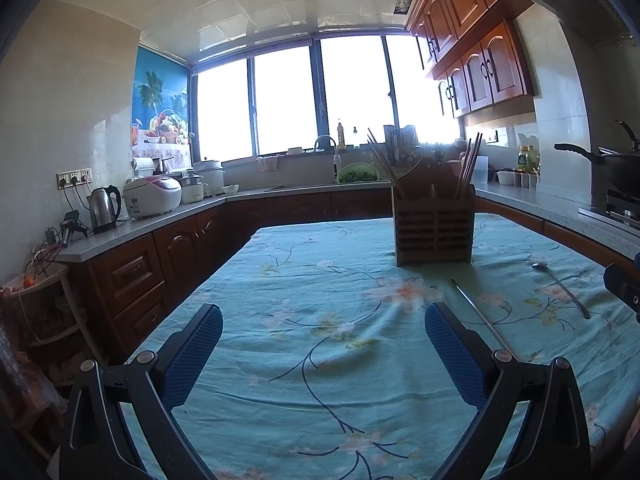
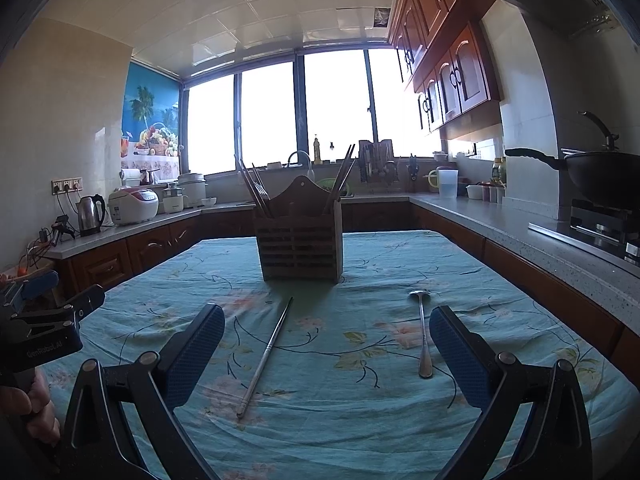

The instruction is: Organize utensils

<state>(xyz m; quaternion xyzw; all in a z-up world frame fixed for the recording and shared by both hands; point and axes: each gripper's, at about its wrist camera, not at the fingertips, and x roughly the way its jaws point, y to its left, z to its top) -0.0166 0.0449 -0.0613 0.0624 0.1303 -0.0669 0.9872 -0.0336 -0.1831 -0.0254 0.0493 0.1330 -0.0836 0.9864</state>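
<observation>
- Left gripper (image 1: pixel 324 336) hangs over bare tablecloth with its jaws spread wide and nothing between them; the wooden utensil caddy (image 1: pixel 434 224) stands ahead and off to its right.
- From the left wrist view, the metal chopstick (image 1: pixel 478 314) lies just outside the right finger, and the spoon (image 1: pixel 562 288) lies further right again, well apart from this gripper.
- Right gripper (image 2: pixel 326 338) also has its jaws spread and empty, and both loose utensils sit inside its reach, in front of the caddy (image 2: pixel 300 236).
- The chopstick (image 2: pixel 266 354) lies left of centre between the fingers, long axis running from near the caddy's foot back toward the camera, slanting leftward as it comes.
- The spoon (image 2: pixel 423 334) lies close to the right finger, bowl toward the caddy, handle toward the gripper, nearly straight along the line of the fingers.
- My read: the right hand is the nearer one for either pick, and since both utensils run roughly along the fingers, the jaws already close across the thin shaft.
- The caddy already holds upright chopsticks in its left and right compartments.
- Surface: a teal floral tablecloth (image 2: pixel 360 408), rumpled, so thin metal lying flat may be fiddly to pinch.
- Room: kettle (image 2: pixel 91 209) and rice cooker (image 2: pixel 134 205) left of the caddy, bright windows behind it, wok (image 2: pixel 600 178) on the stove to its right.
</observation>
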